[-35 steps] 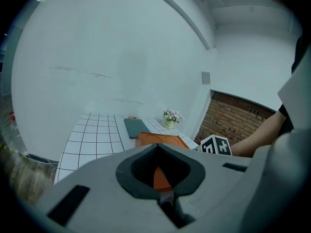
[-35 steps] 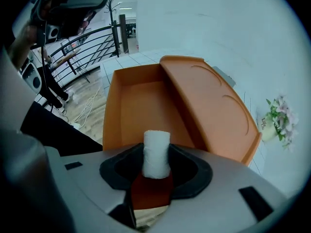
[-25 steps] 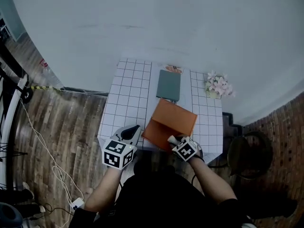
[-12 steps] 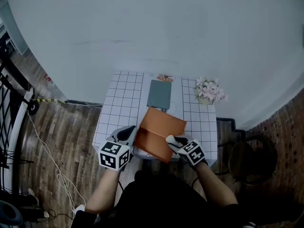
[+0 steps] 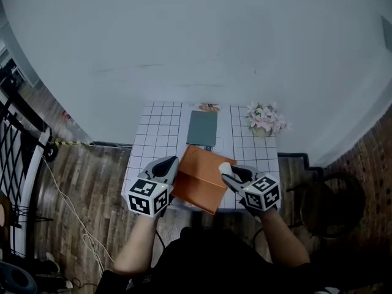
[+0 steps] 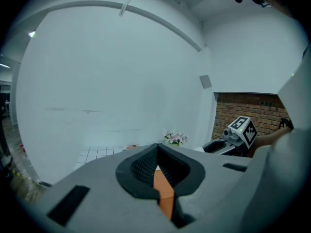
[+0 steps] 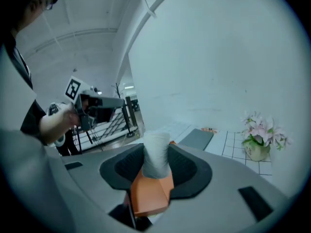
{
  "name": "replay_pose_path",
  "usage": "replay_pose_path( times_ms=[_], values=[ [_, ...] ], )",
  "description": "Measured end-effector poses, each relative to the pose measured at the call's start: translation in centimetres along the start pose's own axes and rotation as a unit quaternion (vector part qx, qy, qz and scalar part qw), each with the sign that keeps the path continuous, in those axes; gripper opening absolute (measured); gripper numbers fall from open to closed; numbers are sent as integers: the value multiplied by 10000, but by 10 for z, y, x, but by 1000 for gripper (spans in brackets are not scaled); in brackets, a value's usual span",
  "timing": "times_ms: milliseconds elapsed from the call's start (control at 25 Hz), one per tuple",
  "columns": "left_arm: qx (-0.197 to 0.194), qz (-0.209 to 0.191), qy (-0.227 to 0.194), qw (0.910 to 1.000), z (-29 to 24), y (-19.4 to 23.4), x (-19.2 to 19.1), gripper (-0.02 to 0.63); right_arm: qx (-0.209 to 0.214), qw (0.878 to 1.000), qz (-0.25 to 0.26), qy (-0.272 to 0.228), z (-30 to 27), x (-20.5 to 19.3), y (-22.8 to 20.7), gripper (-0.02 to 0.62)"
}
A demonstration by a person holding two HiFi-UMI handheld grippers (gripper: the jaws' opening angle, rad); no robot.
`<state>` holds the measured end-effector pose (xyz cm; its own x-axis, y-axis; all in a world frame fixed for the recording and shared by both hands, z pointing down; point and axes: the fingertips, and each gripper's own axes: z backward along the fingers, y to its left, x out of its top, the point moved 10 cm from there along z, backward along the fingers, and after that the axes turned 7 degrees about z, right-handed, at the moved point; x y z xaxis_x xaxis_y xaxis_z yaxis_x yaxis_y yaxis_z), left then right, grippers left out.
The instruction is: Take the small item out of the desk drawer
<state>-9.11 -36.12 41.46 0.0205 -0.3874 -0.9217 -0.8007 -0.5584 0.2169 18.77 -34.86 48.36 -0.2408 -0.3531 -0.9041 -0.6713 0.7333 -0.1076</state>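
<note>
An orange drawer box (image 5: 202, 179) lies askew on the front of the white gridded desk (image 5: 156, 139). My right gripper (image 5: 231, 173) hovers over its right side, shut on a small white cylinder-like item (image 7: 156, 157) that stands between the jaws; the orange box (image 7: 148, 193) shows beneath it. At the box's left edge is my left gripper (image 5: 166, 169). Its jaws stand almost together, and a thin strip of the orange box (image 6: 163, 193) sits in the slit between them. The box's inside is hidden from me.
A grey notebook (image 5: 202, 127) lies at the back of the desk, with a small pot of pink flowers (image 5: 262, 118) at the back right. A dark round chair (image 5: 331, 201) stands right of the desk. A black rack (image 5: 18, 152) and a cable lie on the wooden floor at left.
My right gripper has risen from the orange box's front edge to its right side, with the white item in it. My left gripper has closed in on the box's left edge.
</note>
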Motion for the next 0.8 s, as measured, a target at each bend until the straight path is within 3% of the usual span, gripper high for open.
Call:
replay_pose_path(
  times_ms=[400, 800],
  values=[
    [22, -85, -383, 9992, 16, -7, 34, 5, -105, 9871, -134, -1592, 64, 61, -10, 163],
    [110, -193, -875, 9959, 46, -20, 53, 5, 68, 9566, 154, -2910, 119, 95, 9, 160]
  ],
)
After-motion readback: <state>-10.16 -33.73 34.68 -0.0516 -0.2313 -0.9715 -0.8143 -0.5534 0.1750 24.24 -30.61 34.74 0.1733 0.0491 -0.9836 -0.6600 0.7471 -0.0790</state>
